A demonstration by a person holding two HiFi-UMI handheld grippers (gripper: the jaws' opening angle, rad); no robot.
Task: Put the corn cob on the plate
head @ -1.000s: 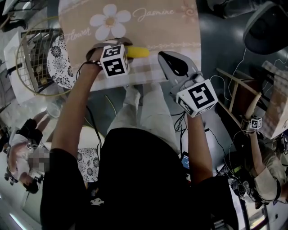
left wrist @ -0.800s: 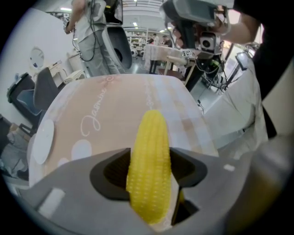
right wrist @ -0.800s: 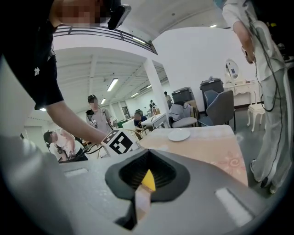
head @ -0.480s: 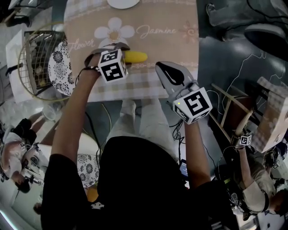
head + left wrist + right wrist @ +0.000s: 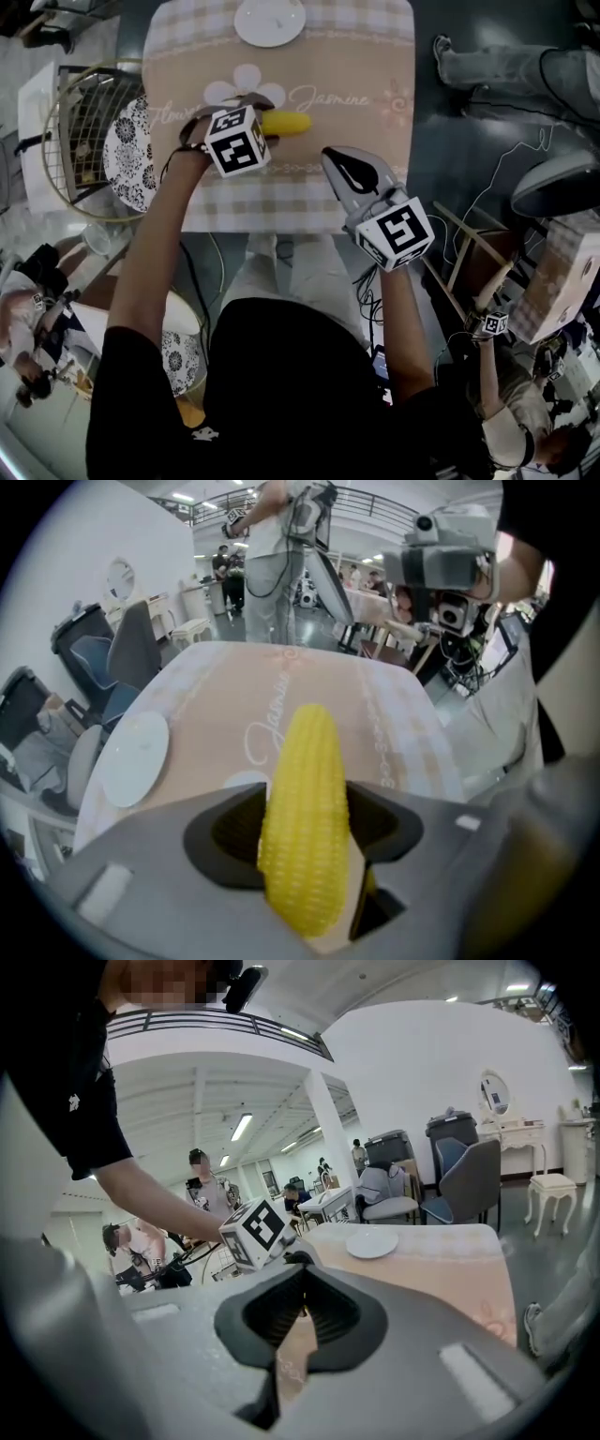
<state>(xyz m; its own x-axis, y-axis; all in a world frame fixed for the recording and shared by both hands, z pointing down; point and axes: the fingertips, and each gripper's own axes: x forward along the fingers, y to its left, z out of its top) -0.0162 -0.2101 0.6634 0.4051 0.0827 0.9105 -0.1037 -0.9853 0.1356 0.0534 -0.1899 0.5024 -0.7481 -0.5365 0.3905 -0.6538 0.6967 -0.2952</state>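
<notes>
The yellow corn cob (image 5: 286, 123) is clamped between the jaws of my left gripper (image 5: 259, 117) and hangs just above the beige tablecloth (image 5: 356, 56). In the left gripper view the corn cob (image 5: 305, 808) stands up between the grey jaws of that gripper (image 5: 305, 855), pads tight against it. The white plate (image 5: 270, 21) lies at the table's far edge, apart from the cob, and shows as a plate (image 5: 134, 757) to the left. My right gripper (image 5: 336, 161) hovers near the table's front right, shut and holding nothing, with the plate (image 5: 372, 1243) ahead of it.
A round wire basket (image 5: 66, 112) with a patterned plate (image 5: 127, 141) stands left of the table. Another patterned plate (image 5: 178, 352) lies on the floor by my legs. People and chairs stand around; cables run across the floor on the right.
My left gripper has carried the corn cob farther over the table towards the far edge. The white plate has come into the head view. My right gripper has shifted a little leftwards.
</notes>
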